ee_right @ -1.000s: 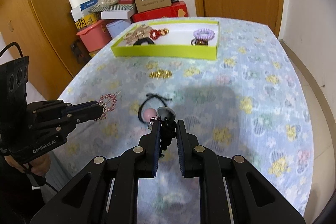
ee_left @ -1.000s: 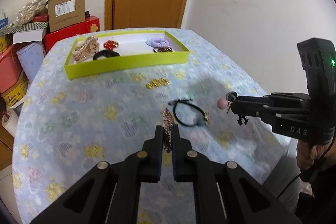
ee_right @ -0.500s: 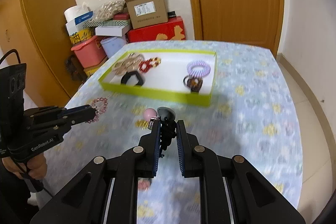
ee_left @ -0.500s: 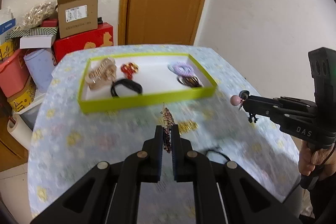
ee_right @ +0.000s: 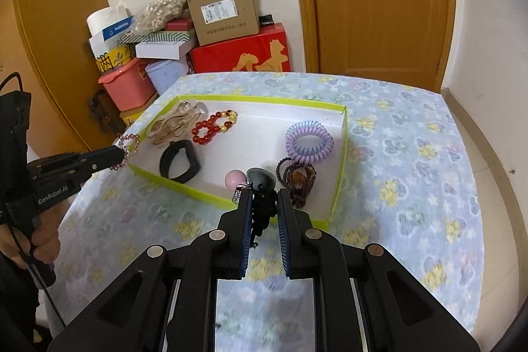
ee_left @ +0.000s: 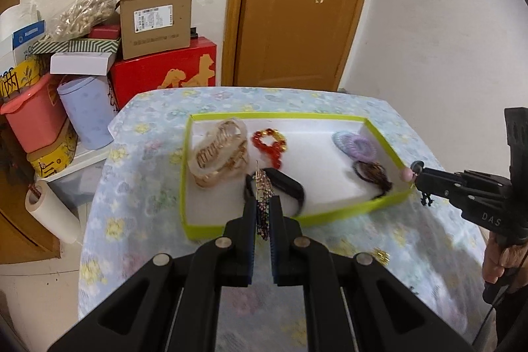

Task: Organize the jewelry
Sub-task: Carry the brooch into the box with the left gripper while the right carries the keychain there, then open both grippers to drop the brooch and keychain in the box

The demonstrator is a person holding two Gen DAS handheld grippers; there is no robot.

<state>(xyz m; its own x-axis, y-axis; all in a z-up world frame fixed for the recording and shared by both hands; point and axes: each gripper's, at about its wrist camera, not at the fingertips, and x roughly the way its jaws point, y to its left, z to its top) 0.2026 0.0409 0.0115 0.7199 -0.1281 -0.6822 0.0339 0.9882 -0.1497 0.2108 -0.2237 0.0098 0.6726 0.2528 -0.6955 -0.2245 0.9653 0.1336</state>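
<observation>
My left gripper (ee_left: 263, 203) is shut on a pink beaded ring hair clip (ee_left: 263, 187), held over the near edge of the yellow-green tray (ee_left: 316, 215); the clip also shows in the right wrist view (ee_right: 128, 147). My right gripper (ee_right: 262, 200) is shut on a black hair tie with pink and grey beads (ee_right: 250, 178), held at the tray's near right rim (ee_right: 336, 200). In the tray lie a beige claw clip (ee_left: 219, 154), a red bead bracelet (ee_left: 269, 144), a black band (ee_right: 180, 160), a purple coil tie (ee_right: 308, 142) and a brown bead bracelet (ee_right: 297, 178).
A small gold piece (ee_left: 379, 254) lies on the floral tablecloth (ee_right: 412, 154) near the front. Boxes (ee_left: 155, 18), a pink tub (ee_left: 33, 117) and a paper roll (ee_left: 52, 213) stand beyond the table's left side. A wooden door (ee_left: 297, 9) is behind.
Both grippers have moved forward toward the tray with their items still held. The tray is now close under both of them.
</observation>
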